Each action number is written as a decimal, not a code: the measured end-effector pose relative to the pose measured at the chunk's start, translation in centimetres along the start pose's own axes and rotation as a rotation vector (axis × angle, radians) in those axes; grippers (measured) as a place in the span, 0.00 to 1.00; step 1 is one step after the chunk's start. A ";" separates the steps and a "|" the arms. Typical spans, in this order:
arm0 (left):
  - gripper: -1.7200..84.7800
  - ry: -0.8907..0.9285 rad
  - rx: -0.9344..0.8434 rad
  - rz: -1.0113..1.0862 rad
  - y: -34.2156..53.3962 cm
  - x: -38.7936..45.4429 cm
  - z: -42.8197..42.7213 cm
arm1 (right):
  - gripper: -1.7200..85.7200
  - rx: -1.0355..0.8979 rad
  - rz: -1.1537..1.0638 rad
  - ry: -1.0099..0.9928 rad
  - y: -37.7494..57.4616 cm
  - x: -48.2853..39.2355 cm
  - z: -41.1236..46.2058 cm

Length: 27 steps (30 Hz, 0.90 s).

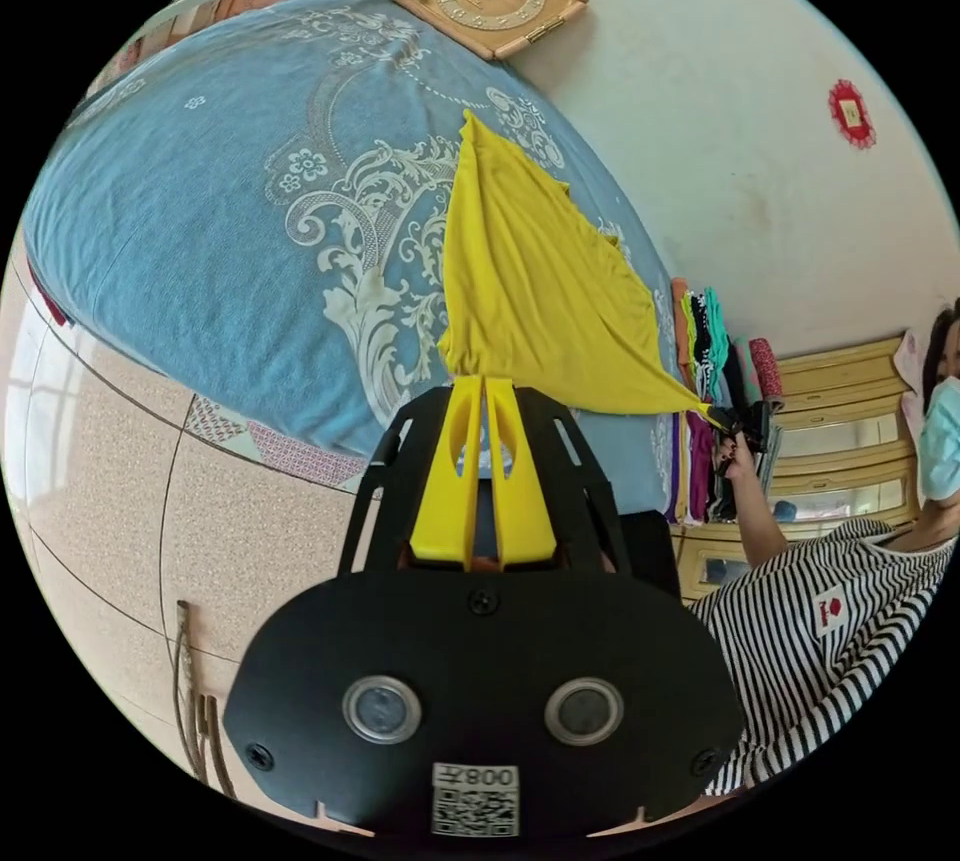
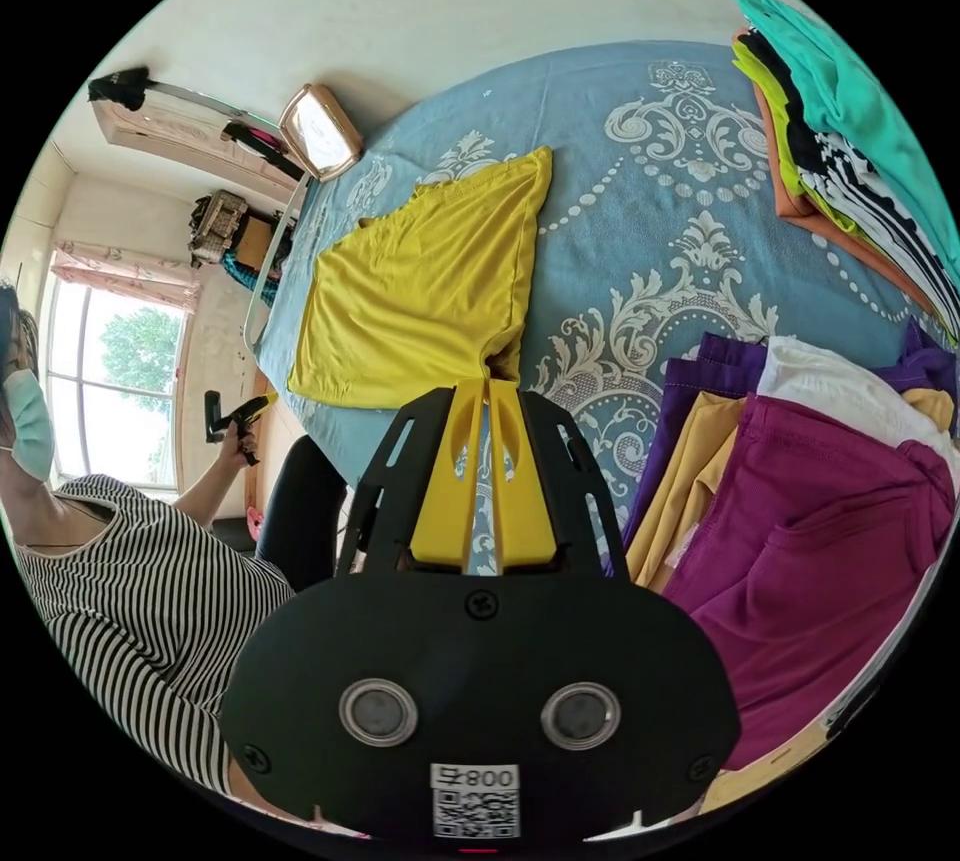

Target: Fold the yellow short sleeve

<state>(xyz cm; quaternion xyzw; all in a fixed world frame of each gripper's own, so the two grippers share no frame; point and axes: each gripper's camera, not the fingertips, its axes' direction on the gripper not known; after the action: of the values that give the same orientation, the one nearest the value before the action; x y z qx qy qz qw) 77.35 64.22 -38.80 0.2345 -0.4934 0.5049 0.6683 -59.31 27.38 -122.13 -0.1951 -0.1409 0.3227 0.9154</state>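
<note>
Garment position: the yellow short sleeve (image 1: pixel 530 291) lies partly spread on the blue patterned bedspread (image 1: pixel 200 201), with one edge drawn taut between my two claws. My left gripper (image 1: pixel 484 388) is clenched on one corner of that edge — both jaws pressed together over bunched cloth, seen in the left gripper view. My right gripper (image 2: pixel 487 389) is likewise clamped on the opposite corner; in the right gripper view the fabric gathers directly at the closed jaw tips. From the left claw, the shirt extends forward and away across the bed, and the held edge runs sideways toward the right claw (image 1: pixel 735 423), which appears small and near the stacked folded clothes (image 1: pixel 715 351). Long axis of the garment runs away from both claws toward the far side of the bed. The free far end appears to rest flat, though the lens distortion makes this uncertain. Judgement: the coming fold depends on carrying the held edge forward along that axis — both claws are equally placed to do it.
</note>
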 end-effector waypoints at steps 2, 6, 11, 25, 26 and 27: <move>0.03 -0.050 0.004 0.001 -0.3 0.4 0.5 | 0.02 0.006 0.012 -0.016 -0.1 0.2 0.0; 0.03 -0.014 0.013 -0.036 -1.4 -0.3 1.8 | 0.02 -0.010 0.024 -0.027 -0.1 0.2 0.3; 0.03 0.075 0.011 -0.050 -2.6 -0.6 2.0 | 0.02 -0.002 0.053 -0.062 0.3 0.2 0.5; 0.02 0.108 0.025 -0.128 -2.6 -1.1 1.7 | 0.03 -0.160 0.131 -0.071 -0.2 -0.5 5.9; 0.02 0.089 0.035 -0.134 -2.5 -1.0 1.8 | 0.03 -0.146 0.154 -0.080 -0.3 -0.6 6.2; 0.02 0.046 0.049 -0.126 -2.4 -0.4 1.6 | 0.03 -0.119 0.162 -0.077 -0.4 -0.9 6.0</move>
<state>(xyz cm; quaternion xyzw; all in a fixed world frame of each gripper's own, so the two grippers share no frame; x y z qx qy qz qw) 78.88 61.82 -38.04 0.2694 -0.4497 0.4791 0.7040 -62.07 28.07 -116.80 -0.2475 -0.1785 0.3941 0.8669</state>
